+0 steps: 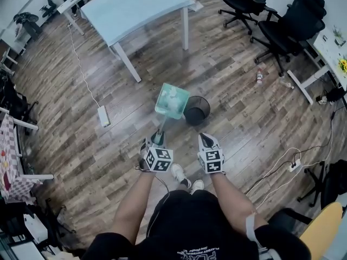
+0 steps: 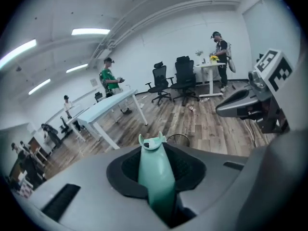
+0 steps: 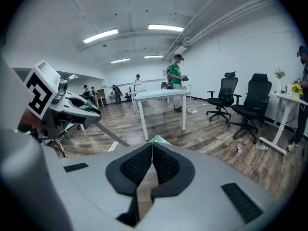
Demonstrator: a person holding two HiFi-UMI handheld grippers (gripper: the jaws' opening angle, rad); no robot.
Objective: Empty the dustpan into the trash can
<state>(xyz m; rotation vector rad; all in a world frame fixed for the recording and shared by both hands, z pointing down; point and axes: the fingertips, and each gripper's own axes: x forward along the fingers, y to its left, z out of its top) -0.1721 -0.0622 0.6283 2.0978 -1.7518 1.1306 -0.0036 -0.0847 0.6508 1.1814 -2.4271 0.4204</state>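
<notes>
- Left hand-held gripper (image 1: pixel 158 138) clamps the teal dustpan (image 1: pixel 172 101) by its handle, the pan just beside the trash can (image 1: pixel 197 110).
- Right hand-held gripper (image 1: pixel 206 140): closed, empty.
- Pan's contents blurred.

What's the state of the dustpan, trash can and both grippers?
trash can: upright on the floor, top open
dustpan: held off the floor by its handle, beside the trash can
left gripper: shut on the dustpan handle
right gripper: shut, empty
</notes>
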